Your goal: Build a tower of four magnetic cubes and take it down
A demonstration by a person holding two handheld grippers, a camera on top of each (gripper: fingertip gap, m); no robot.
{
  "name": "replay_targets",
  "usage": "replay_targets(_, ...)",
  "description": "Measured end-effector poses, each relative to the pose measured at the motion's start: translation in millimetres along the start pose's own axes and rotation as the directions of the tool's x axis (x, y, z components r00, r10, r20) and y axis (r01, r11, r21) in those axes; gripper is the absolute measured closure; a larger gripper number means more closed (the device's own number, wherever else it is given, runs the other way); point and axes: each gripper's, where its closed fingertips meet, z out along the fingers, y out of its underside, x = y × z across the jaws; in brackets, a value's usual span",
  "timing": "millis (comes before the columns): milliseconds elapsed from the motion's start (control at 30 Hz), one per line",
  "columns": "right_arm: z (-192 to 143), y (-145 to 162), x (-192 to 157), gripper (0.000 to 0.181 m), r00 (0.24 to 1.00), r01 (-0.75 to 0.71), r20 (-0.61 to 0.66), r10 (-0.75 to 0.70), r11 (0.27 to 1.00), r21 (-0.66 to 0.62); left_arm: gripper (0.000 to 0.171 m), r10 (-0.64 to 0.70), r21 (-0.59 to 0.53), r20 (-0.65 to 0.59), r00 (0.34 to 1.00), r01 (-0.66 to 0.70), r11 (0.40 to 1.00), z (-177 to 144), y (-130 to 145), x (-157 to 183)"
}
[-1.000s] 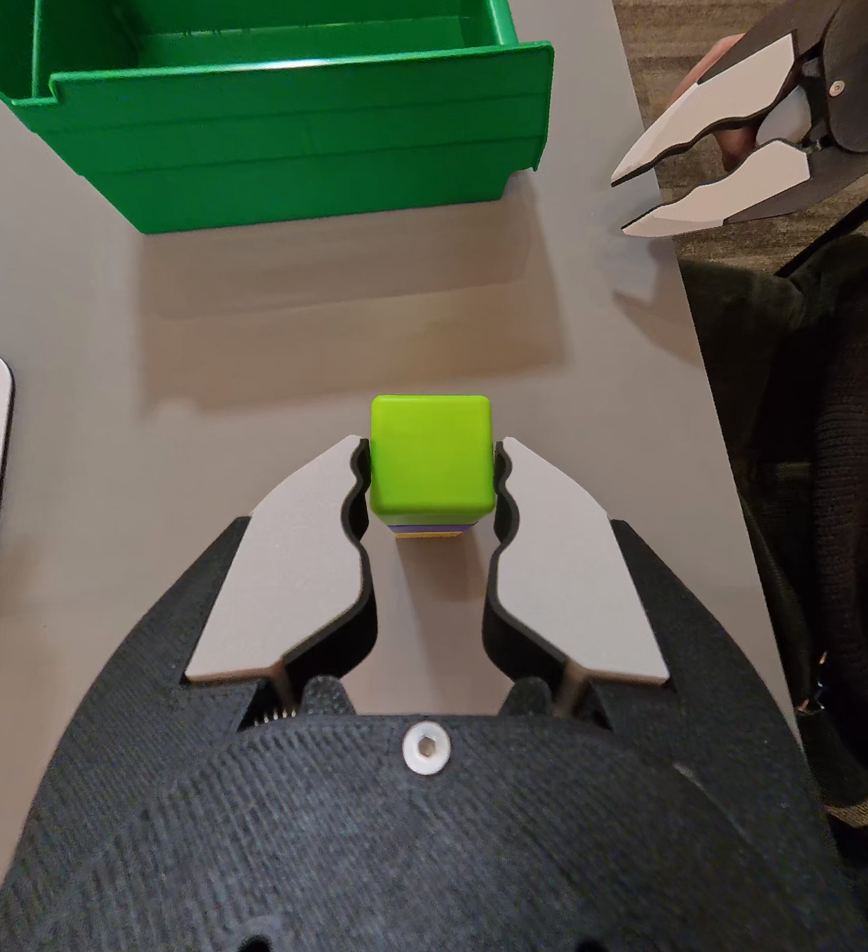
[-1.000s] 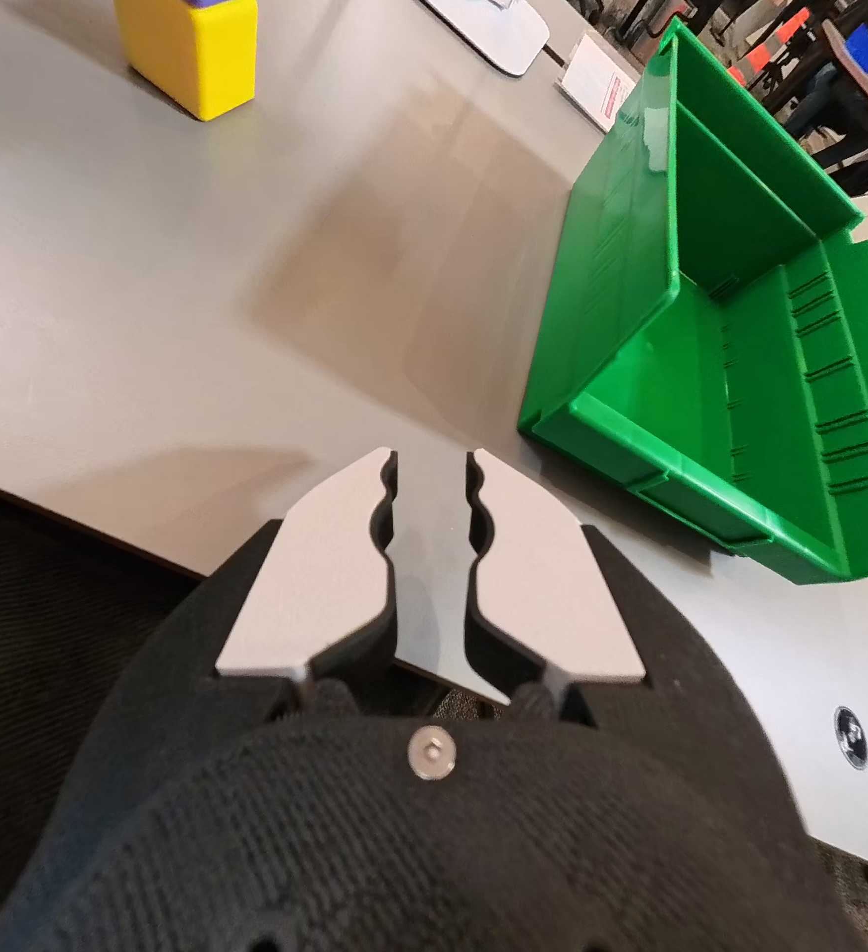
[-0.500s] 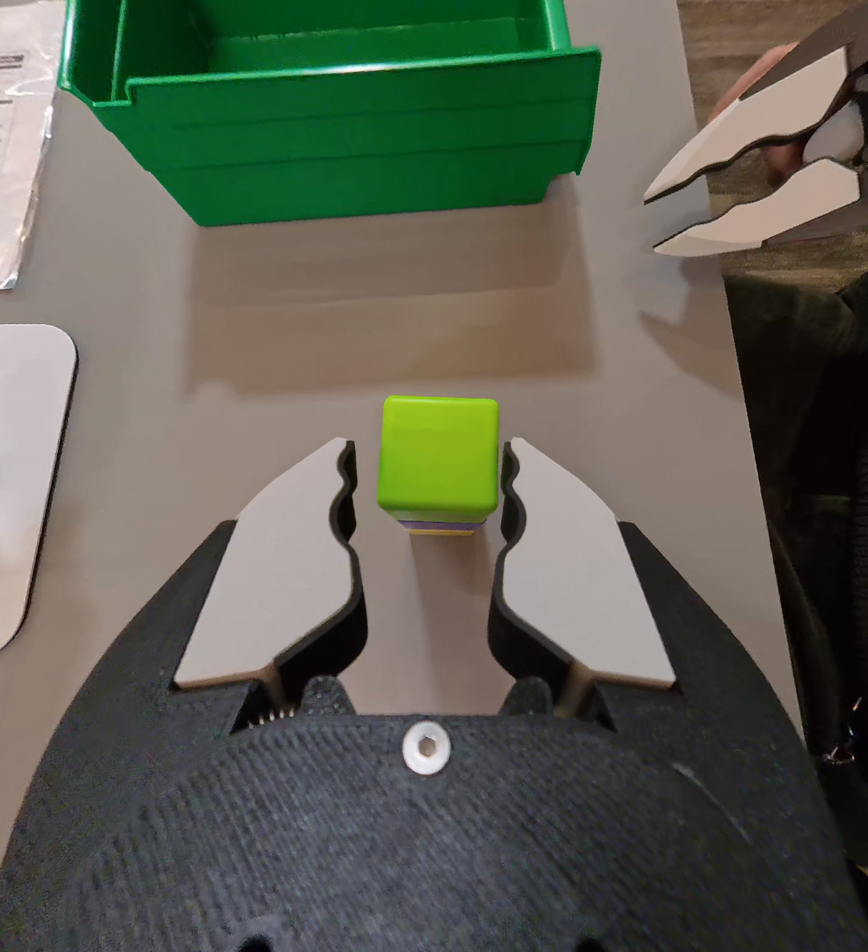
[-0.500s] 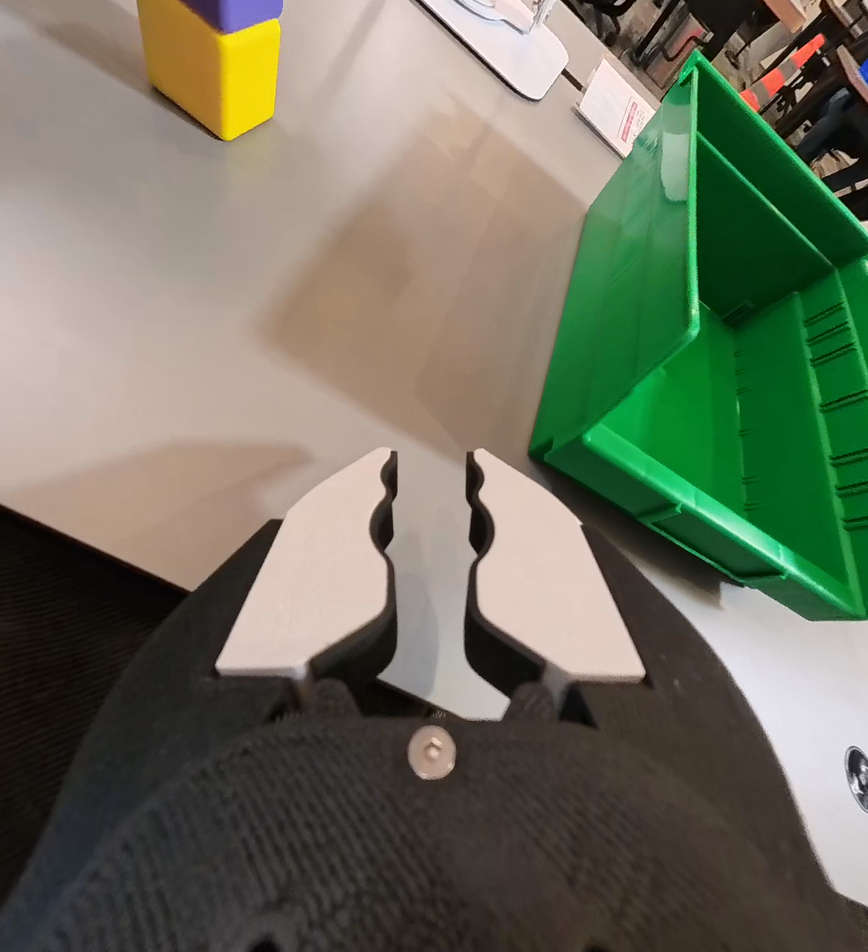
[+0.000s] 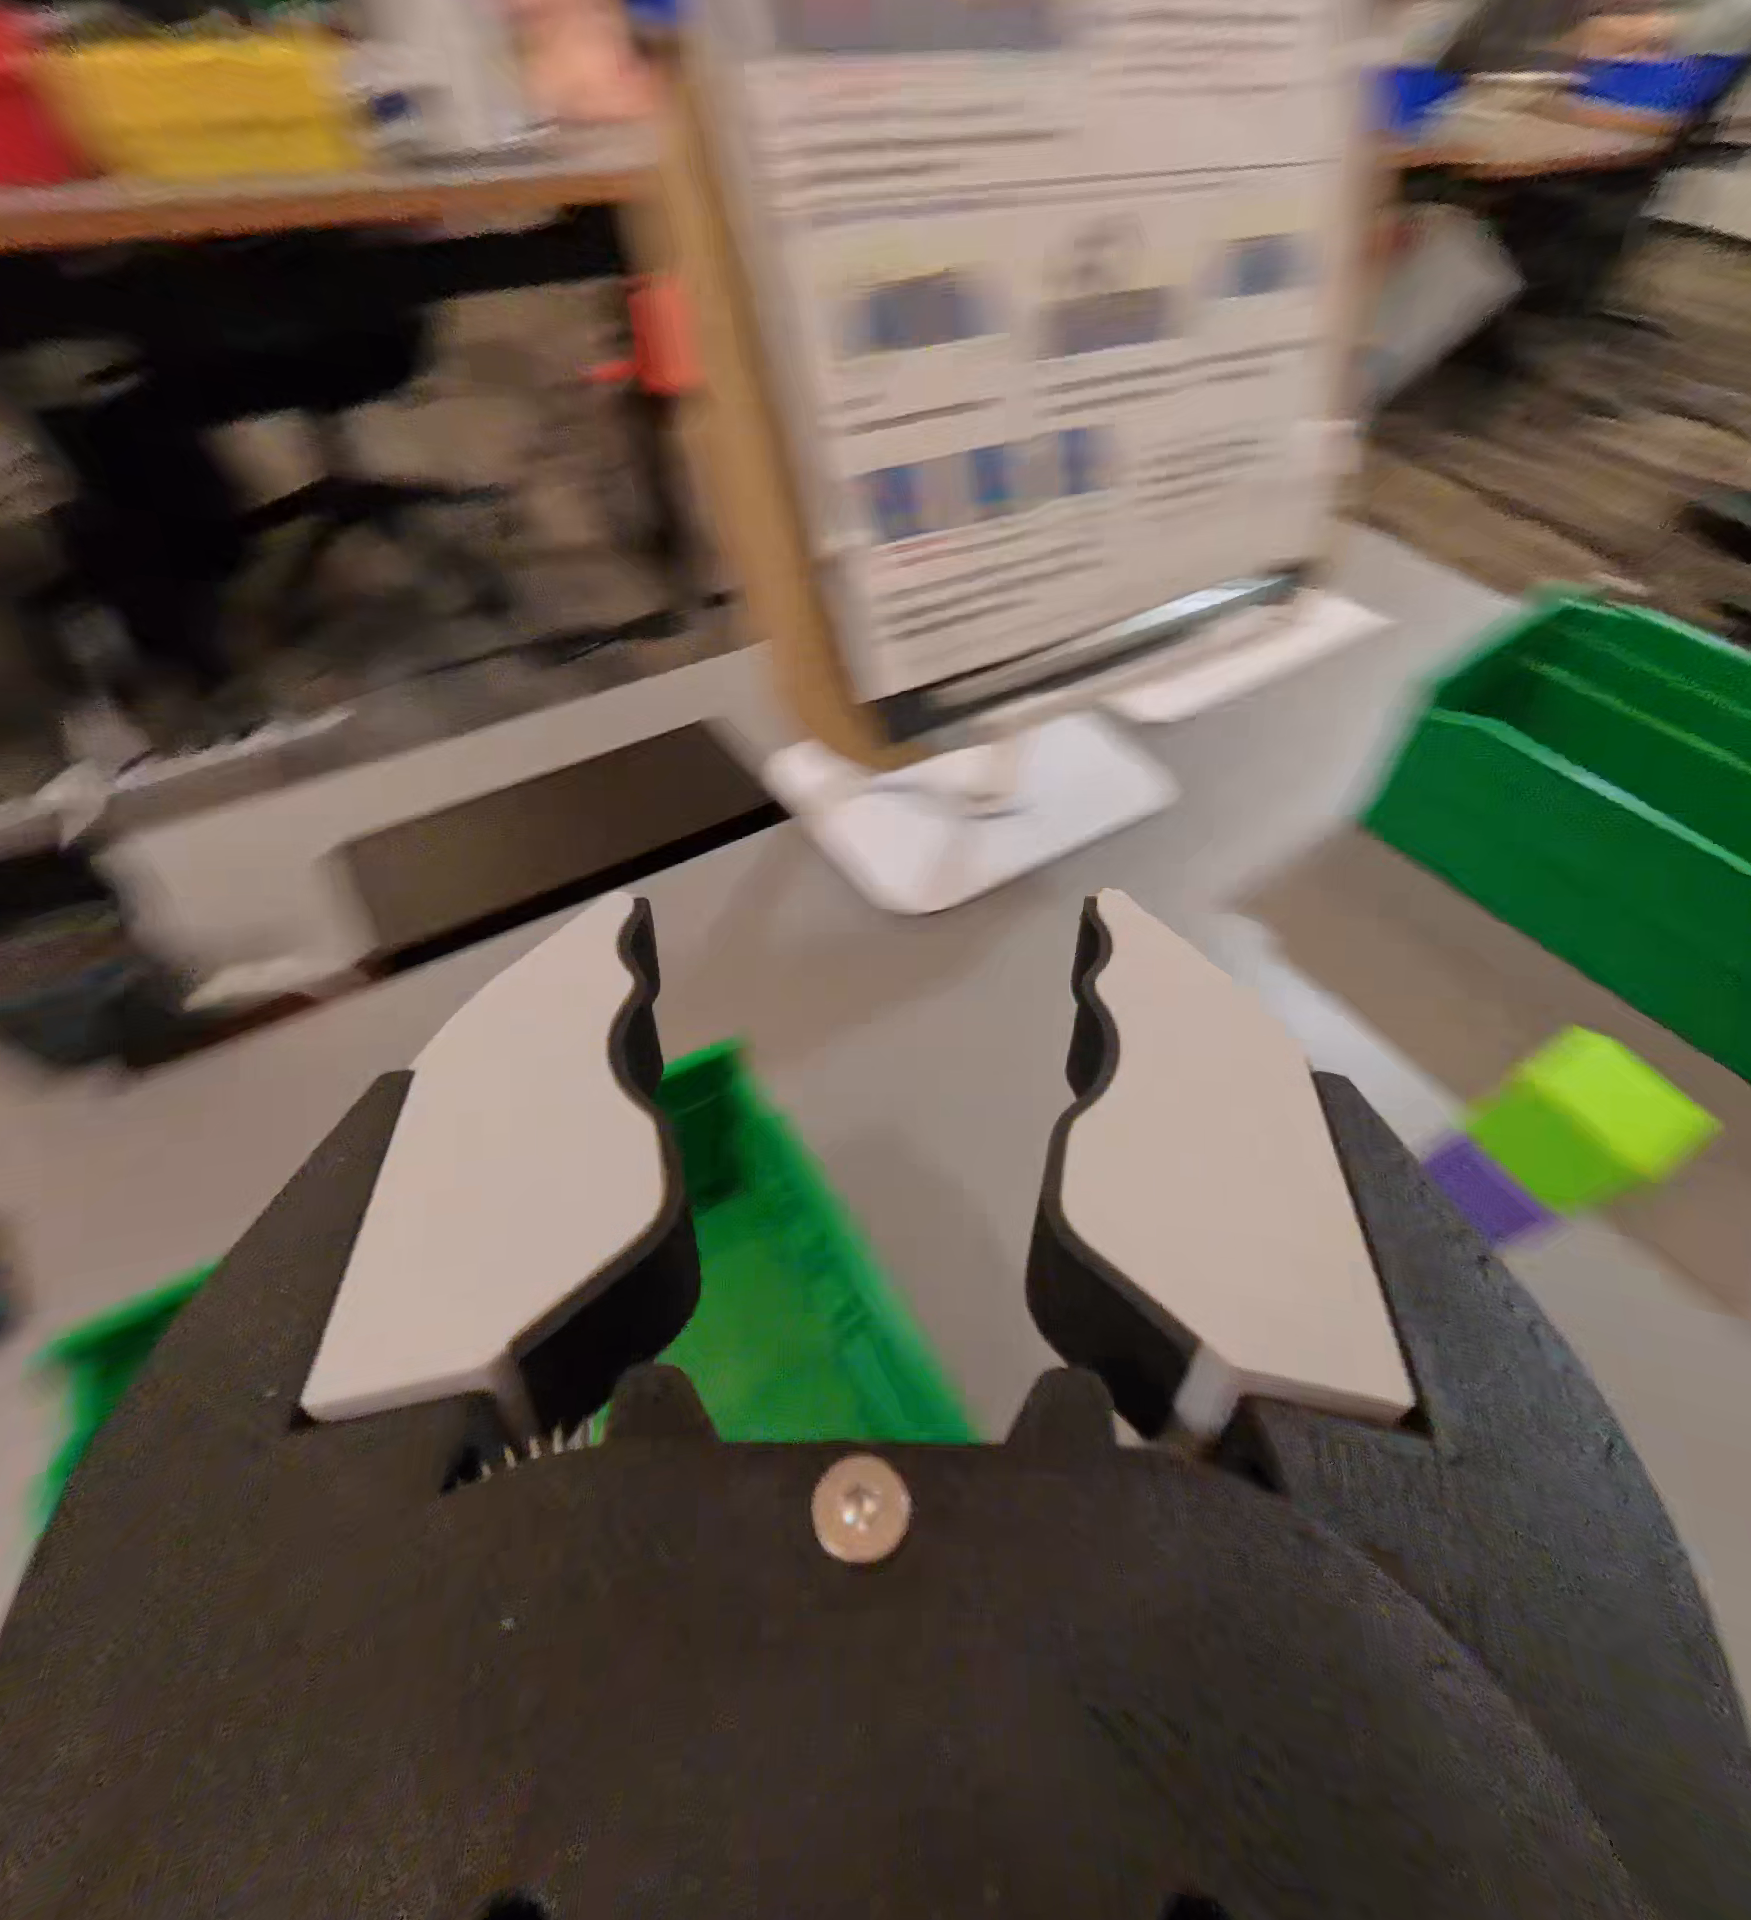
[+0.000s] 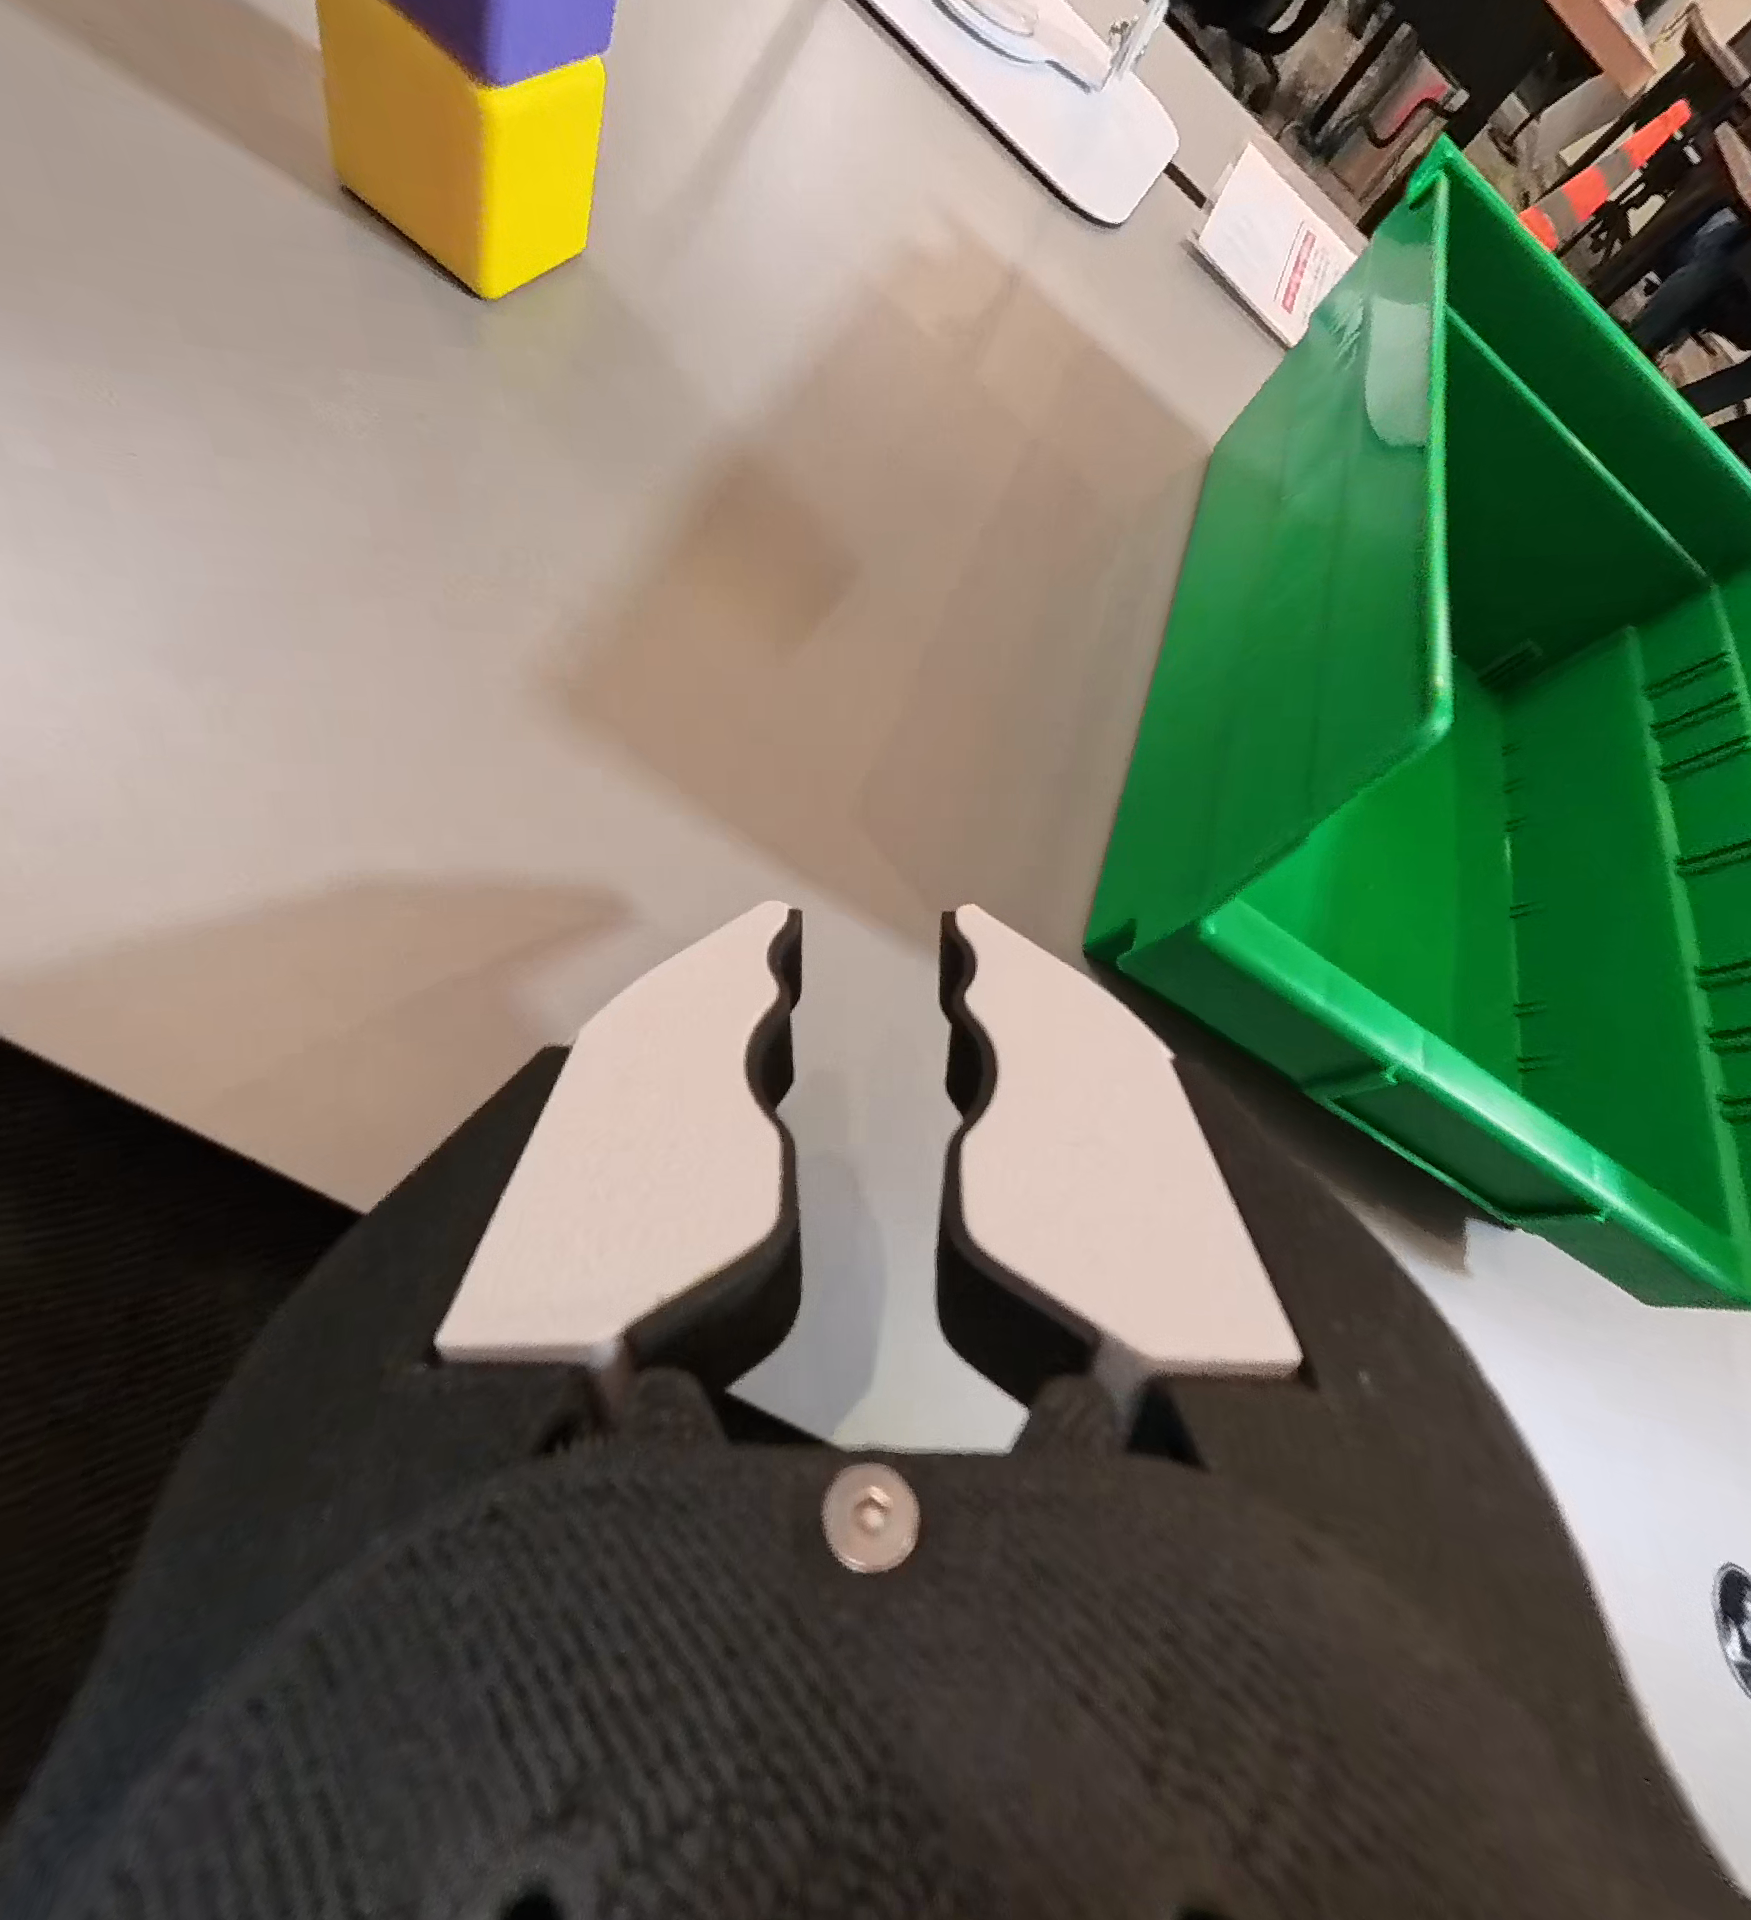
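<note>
- Showed the left claw (image 5: pixel 860 914) spread wide and empty, above the near green bin (image 5: pixel 798 1299); much blurred.
- Showed the right claw (image 6: pixel 871 920) parted by a narrow gap, gripping nothing, over the edge of the grey table (image 6: pixel 227 623).
- Found a lime block (image 5: pixel 1588 1132) atop a purple block (image 5: pixel 1473 1195), right of the left claw and apart from it.
- Placed the yellow block (image 6: pixel 476 166) lowest in that stack.
- Put the far green bin (image 6: pixel 1318 727) beyond, beside a white stand (image 5: pixel 964 821).

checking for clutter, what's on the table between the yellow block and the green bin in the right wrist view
Nothing: in the right wrist view the stretch of grey table between the yellow block and the green bin is bare, with only soft shadows on it.
</note>
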Motion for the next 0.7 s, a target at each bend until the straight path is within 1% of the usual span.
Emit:
replay_targets(33, 0.8, -0.8, -0.6, 0.155, 1.000, 0.003, 0.002, -0.003, 1.000, 0.001, 0.094, -0.070, -0.019, 0.114, 0.991, 0.073, 0.997, -7.4, 12.3, -33.6)
replay_targets(67, 1.7, -1.8, -1.3, 0.155, 1.000, 0.006, 0.004, -0.006, 1.000, 0.002, 0.096, -0.142, -0.032, 0.203, 0.969, 0.152, 0.988, -13.5, 27.3, -61.6)
replay_targets(100, 2.6, -2.9, -1.9, 0.155, 1.000, 0.010, 0.006, -0.010, 1.000, 0.003, 0.102, -0.214, -0.035, 0.259, 0.942, 0.230, 0.972, -17.2, 43.3, -82.8)
replay_targets(133, 3.7, -3.8, -2.6, 0.155, 1.000, 0.014, 0.009, -0.014, 1.000, 0.003, 0.110, -0.282, -0.035, 0.271, 0.920, 0.302, 0.953, -17.4, 58.5, -95.9)
replay_targets(200, 6.0, -5.8, -4.3, 0.155, 1.000, 0.024, 0.015, -0.024, 1.000, 0.004, 0.113, -0.380, -0.052, 0.230, 0.896, 0.401, 0.915, -7.7, 85.9, -105.1)
replay_targets(233, 7.1, -6.8, -5.1, 0.155, 0.999, 0.028, 0.019, -0.028, 1.000, 0.005, 0.113, -0.397, -0.091, 0.248, 0.884, 0.429, 0.899, -1.7, 103.0, -110.1)
replay_targets(267, 8.3, -7.8, -5.9, 0.155, 0.999, 0.032, 0.022, -0.032, 0.999, 0.006, 0.112, -0.382, -0.137, 0.300, 0.874, 0.436, 0.889, 3.1, 120.9, -116.8)
replay_targets(333, 10.3, -9.5, -7.4, 0.155, 0.999, 0.039, 0.029, -0.039, 0.999, 0.008, 0.112, -0.295, -0.205, 0.425, 0.856, 0.409, 0.889, 9.3, 147.5, -130.7)
replay_targets(433, 12.2, -11.2, -8.7, 0.155, 0.998, 0.045, 0.037, -0.046, 0.999, 0.013, 0.110, -0.178, -0.264, 0.575, 0.799, 0.387, 0.883, 10.4, 169.8, -146.7)
replay_targets(500, 12.4, -11.8, -8.9, 0.155, 0.998, 0.048, 0.039, -0.048, 0.999, 0.016, 0.108, -0.131, -0.294, 0.627, 0.768, 0.389, 0.873, 9.3, 180.2, -152.1)
replay_targets(567, 12.3, -12.2, -8.9, 0.155, 0.998, 0.047, 0.040, -0.048, 0.999, 0.019, 0.105, -0.118, -0.314, 0.659, 0.743, 0.413, 0.855, 8.9, 191.3, -155.5)
replay_targets(700, 11.8, -12.3, -8.6, 0.155, 0.998, 0.051, 0.037, -0.052, 0.998, 0.019, 0.104, -0.115, -0.358, 0.653, 0.749, 0.439, 0.824, 16.6, 211.5, -155.0)
